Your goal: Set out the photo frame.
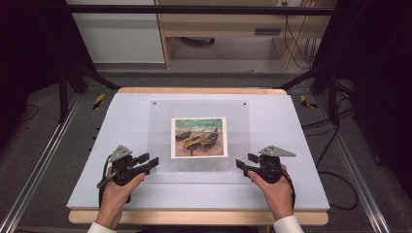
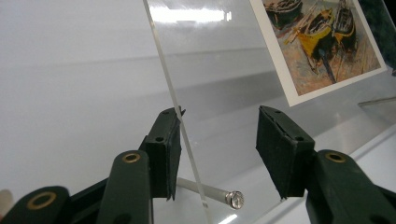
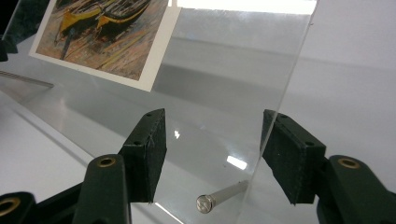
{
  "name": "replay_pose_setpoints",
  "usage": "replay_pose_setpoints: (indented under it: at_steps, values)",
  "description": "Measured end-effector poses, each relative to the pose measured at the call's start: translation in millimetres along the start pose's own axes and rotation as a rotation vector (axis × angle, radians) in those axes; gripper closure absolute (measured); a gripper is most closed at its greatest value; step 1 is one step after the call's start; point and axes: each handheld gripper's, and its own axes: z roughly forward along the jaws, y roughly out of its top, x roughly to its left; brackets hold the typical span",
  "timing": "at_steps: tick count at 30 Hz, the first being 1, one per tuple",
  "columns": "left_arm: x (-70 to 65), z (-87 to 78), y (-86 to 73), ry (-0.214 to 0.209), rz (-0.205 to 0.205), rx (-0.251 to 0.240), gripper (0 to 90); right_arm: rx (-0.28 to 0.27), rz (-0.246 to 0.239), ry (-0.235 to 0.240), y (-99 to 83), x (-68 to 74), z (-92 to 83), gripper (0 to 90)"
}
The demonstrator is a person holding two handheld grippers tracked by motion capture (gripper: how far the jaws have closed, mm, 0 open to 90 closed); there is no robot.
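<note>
Acrylic sheet edges are straddled by left gripper and right gripper, jaws apart, unclamped; bare table is left alongside.

The left hand-held gripper is straddling the clear acrylic sheet's edge, jaws apart; a silver-capped pin is lying between them.

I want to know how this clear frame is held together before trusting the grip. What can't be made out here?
- Acrylic sheet, high view: its layers and screws are too small to tell.
- Screw, left gripper view: the left gripper hides its far end.
- Screw, right gripper view: seen through acrylic, its seat is unclear.
- Picture: detail blurred.
</note>
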Motion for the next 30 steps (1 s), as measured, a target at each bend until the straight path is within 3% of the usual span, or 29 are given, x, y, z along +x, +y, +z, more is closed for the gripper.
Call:
replay_pose_setpoints:
  at_steps: [14, 30]
  values:
    - [-4.1, -4.9, -4.4, 0.011, 0.0, -0.001, 52.7, 0.005, -0.029, -0.017, -4.6, 4.1, -5.7, 43.8]
    - [-3.9, -8.9, -7.1, 0.006, -0.006, 0.002, 56.1, 0.007, -0.031, -0.022, -7.5, 5.9, -8.8, 46.4]
